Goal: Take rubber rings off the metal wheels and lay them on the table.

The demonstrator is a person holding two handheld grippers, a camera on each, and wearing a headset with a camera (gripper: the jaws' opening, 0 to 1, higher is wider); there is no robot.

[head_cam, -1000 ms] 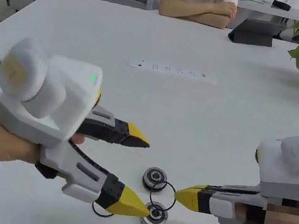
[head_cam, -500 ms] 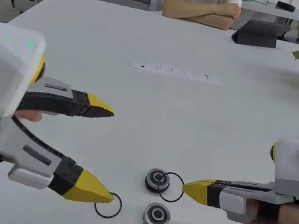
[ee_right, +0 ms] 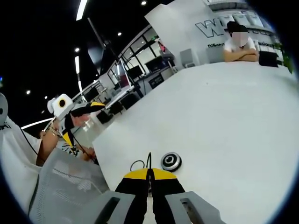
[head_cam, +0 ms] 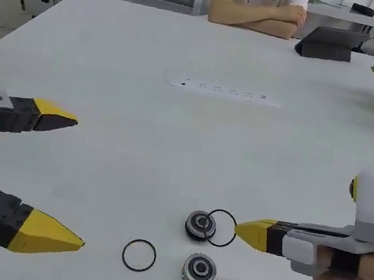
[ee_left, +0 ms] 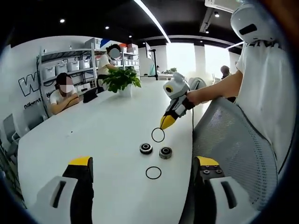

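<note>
Head view: one rubber ring (head_cam: 139,255) lies on the table (head_cam: 172,145) by the metal wheels (head_cam: 199,271). My right gripper (head_cam: 240,231) is clenched on a second ring (head_cam: 221,228), not yet laid down; my left gripper (head_cam: 58,177) hangs released.

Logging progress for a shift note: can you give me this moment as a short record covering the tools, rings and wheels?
wheels: near wheel and far wheel, both on the table
loose ring: flat on the table beside the near wheel
left tool: open, holding nothing
right tool: shut on held ring
held ring: hangs from the tool's tip, apart from both wheels in the left gripper view
</note>
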